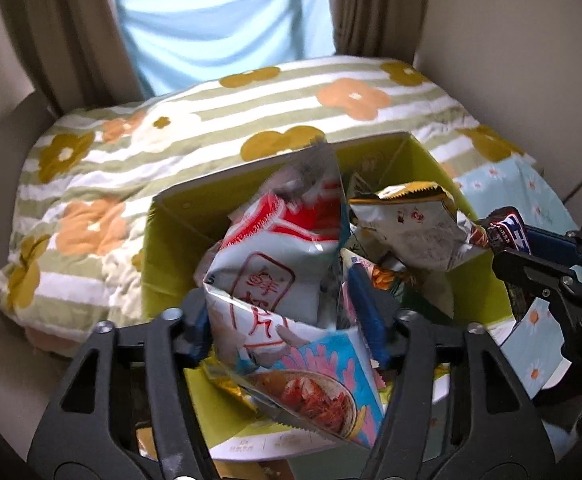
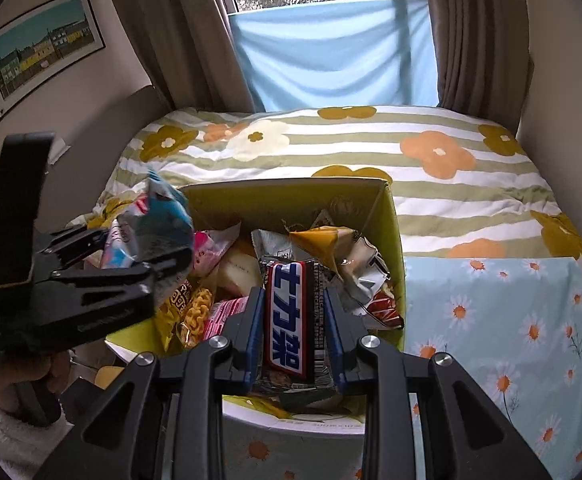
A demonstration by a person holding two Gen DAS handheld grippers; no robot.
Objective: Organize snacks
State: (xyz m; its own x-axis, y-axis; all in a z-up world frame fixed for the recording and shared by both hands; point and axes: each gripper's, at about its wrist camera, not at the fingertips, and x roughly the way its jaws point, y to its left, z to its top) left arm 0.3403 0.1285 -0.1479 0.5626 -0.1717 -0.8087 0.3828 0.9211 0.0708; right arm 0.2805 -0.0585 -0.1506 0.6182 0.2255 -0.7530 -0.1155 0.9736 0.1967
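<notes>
Two grippers hang over the green box: the left gripper, half open around the shrimp chip bag, should let go, while the right gripper, pinching the candy bar, lowers it toward twelve o'clock.

1. The left gripper hangs over a yellow-green box on the bed, its jaws spread apart.
2. A white shrimp-chip bag with red print sits between the jaws; whether the blue pads press it is unclear.
3. A silver bag with a yellow top leans at the box's right side.
4. The right gripper enters from the right edge, clamping a dark candy bar.
5. A flowered striped quilt covers the bed's far end.
</notes>
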